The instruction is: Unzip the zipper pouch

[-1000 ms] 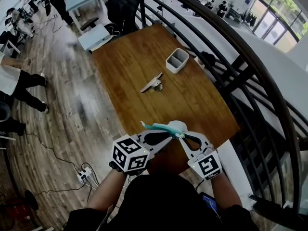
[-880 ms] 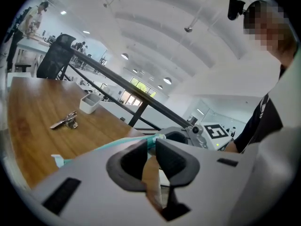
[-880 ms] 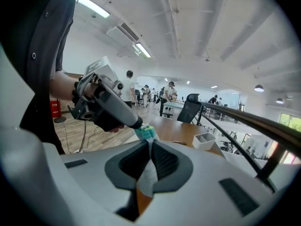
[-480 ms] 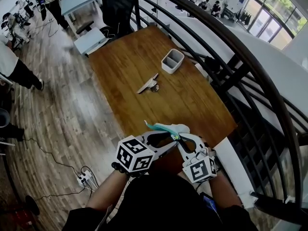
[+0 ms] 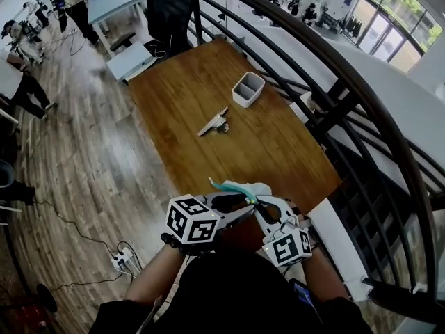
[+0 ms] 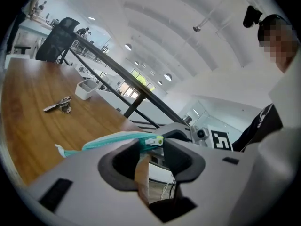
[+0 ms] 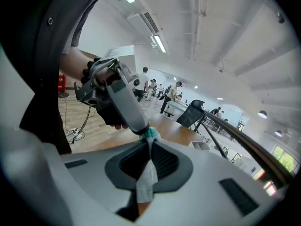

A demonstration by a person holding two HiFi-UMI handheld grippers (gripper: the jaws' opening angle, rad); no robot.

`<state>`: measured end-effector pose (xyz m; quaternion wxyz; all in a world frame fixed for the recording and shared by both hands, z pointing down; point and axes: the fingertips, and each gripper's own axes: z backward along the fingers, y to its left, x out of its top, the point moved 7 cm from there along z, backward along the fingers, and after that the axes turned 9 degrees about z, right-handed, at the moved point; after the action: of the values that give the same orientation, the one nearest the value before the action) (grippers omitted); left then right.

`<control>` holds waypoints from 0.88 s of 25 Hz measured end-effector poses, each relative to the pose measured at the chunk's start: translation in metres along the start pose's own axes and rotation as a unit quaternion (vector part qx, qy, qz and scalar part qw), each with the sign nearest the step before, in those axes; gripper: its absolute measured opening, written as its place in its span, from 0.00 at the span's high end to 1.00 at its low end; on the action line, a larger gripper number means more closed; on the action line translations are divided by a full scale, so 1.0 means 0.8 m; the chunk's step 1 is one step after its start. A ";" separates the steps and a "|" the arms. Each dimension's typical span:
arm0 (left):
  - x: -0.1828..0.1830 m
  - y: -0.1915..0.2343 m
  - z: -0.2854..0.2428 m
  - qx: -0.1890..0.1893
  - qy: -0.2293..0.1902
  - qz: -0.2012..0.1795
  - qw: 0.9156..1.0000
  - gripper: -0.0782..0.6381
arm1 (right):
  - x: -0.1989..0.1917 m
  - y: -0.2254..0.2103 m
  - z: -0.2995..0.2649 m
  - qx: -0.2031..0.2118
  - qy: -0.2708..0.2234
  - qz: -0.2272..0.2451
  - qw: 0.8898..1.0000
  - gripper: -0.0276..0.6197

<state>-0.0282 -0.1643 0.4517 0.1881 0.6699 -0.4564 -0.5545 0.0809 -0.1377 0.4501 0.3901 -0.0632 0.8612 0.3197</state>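
Observation:
A teal zipper pouch (image 5: 238,186) hangs in the air over the table's near edge, between my two grippers. My left gripper (image 5: 249,204) reaches in from the left. Its jaws have just been opening and now stand apart, with the pale zipper pull (image 6: 154,141) between the tips (image 6: 151,147) and not pressed. The teal zipper line (image 6: 113,139) runs off to the left. My right gripper (image 5: 262,202) is shut on the pouch's whitish fabric (image 7: 146,178), whose teal end (image 7: 150,134) shows at its tips (image 7: 149,142).
Farther back on the wooden table (image 5: 181,89) stand a white two-part tray (image 5: 248,89) and a small metal tool (image 5: 215,122). A black railing (image 5: 348,96) curves along the right. A power strip (image 5: 119,252) lies on the floor, with people at the far left.
The left gripper's jaws have parted around the zipper pull. Both grippers have drawn slightly closer together, and the right one has rolled a little. The pouch stays between them.

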 end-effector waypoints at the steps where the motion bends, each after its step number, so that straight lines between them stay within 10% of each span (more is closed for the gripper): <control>1: -0.001 -0.001 0.001 -0.005 0.001 0.002 1.000 0.67 | -0.003 0.001 0.002 0.002 -0.001 -0.007 1.000 0.95; 8: -0.001 0.004 0.007 -0.032 -0.018 0.044 0.998 0.77 | -0.011 -0.002 0.007 -0.002 0.004 -0.027 1.000 0.95; 22: 0.002 0.009 0.005 -0.007 0.010 0.003 1.000 0.79 | -0.015 0.000 0.007 0.003 0.007 -0.026 1.000 0.95</control>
<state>-0.0349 -0.1680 0.4547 0.1988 0.6727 -0.4530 -0.5503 0.0924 -0.1360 0.4562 0.3928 -0.0868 0.8627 0.3064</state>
